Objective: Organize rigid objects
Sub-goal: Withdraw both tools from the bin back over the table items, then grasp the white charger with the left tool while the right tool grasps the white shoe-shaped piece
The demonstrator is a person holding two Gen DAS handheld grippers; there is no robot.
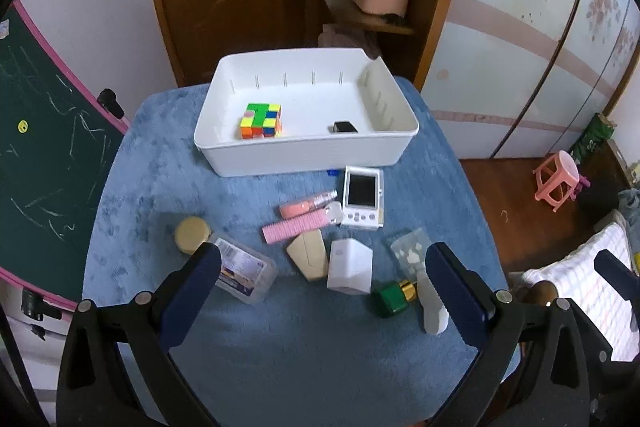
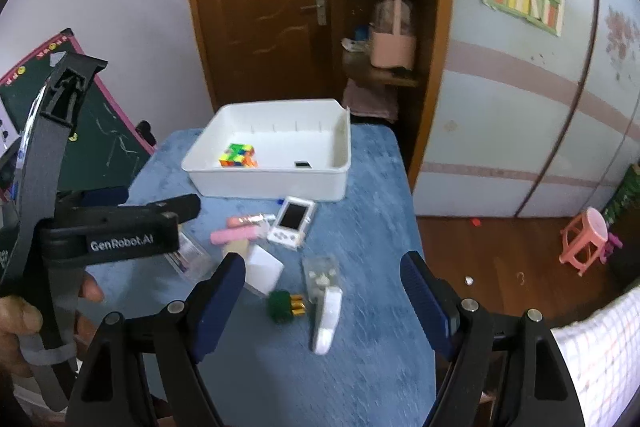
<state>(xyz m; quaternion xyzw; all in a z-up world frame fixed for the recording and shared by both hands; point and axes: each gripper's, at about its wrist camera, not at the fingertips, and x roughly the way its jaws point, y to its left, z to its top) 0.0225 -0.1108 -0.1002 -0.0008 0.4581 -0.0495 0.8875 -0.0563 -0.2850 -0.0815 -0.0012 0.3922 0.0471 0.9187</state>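
A white bin (image 1: 304, 155) (image 2: 272, 183) stands at the far side of the blue table and holds a colourful cube (image 1: 261, 121) (image 2: 238, 155) and a small black item (image 1: 345, 127). Loose on the table lie a white handheld console (image 1: 362, 197) (image 2: 292, 217), a pink comb (image 1: 294, 225), a white box (image 1: 350, 271) (image 2: 262, 269), a green bottle (image 1: 390, 298) (image 2: 282, 303), a clear case (image 1: 244, 273), and a white scraper (image 1: 432, 303) (image 2: 326, 319). My left gripper (image 1: 324, 291) is open and empty above them. My right gripper (image 2: 322, 295) is open and empty too.
A beige round jar (image 1: 192, 235) and a beige wedge (image 1: 310, 255) also lie on the table. A chalkboard (image 1: 44, 131) stands to the left. A wooden door and shelf are behind the table. A pink stool (image 1: 558, 179) stands on the floor to the right.
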